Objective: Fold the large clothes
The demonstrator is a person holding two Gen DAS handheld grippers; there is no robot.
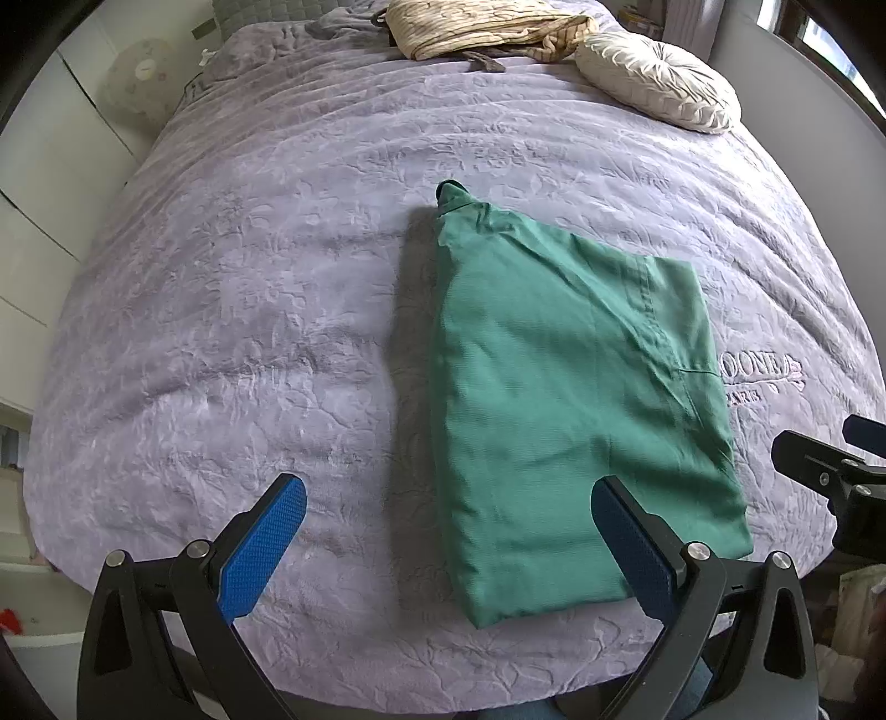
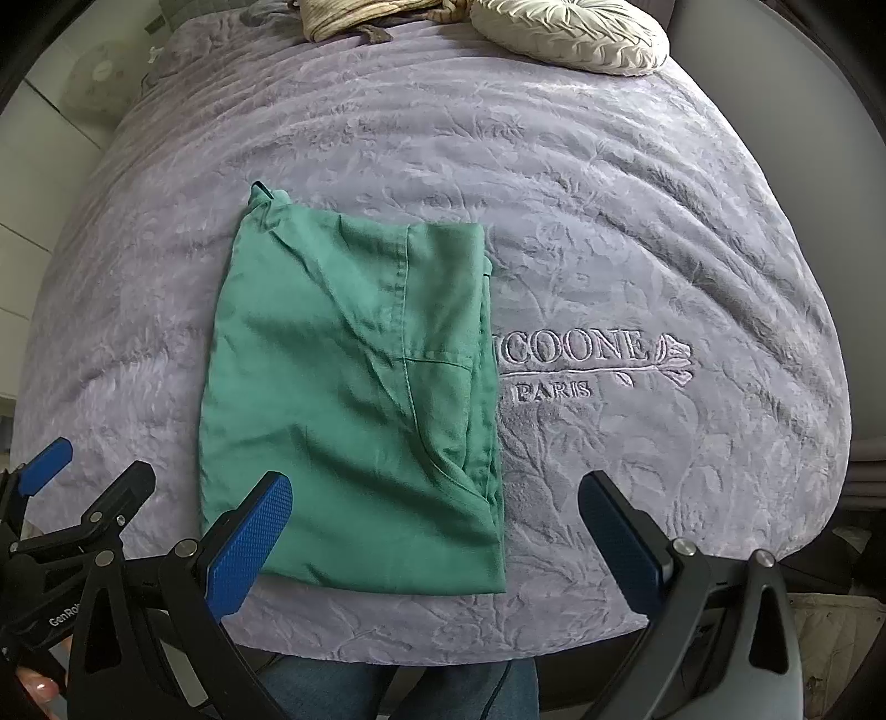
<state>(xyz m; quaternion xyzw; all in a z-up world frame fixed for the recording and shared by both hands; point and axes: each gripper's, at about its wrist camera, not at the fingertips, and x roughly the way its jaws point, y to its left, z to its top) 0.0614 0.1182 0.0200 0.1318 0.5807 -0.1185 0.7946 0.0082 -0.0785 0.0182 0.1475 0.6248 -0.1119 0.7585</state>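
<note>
Matt green cloth garment point(image 2: 354, 399) on plush embossed bedspread point(image 2: 609, 221) — claw pads point(image 2: 249, 548) knurled blue plastic.

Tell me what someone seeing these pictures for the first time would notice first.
The eye lands on the green garment, folded into a rough rectangle and lying flat in the middle of the lavender bedspread, just left of its embroidered Paris logo. Next come the blue-padded left gripper and right gripper, both open and empty at the near edge of the bed. Far off by the headboard sit a round cream cushion and a crumpled beige cloth.
</note>
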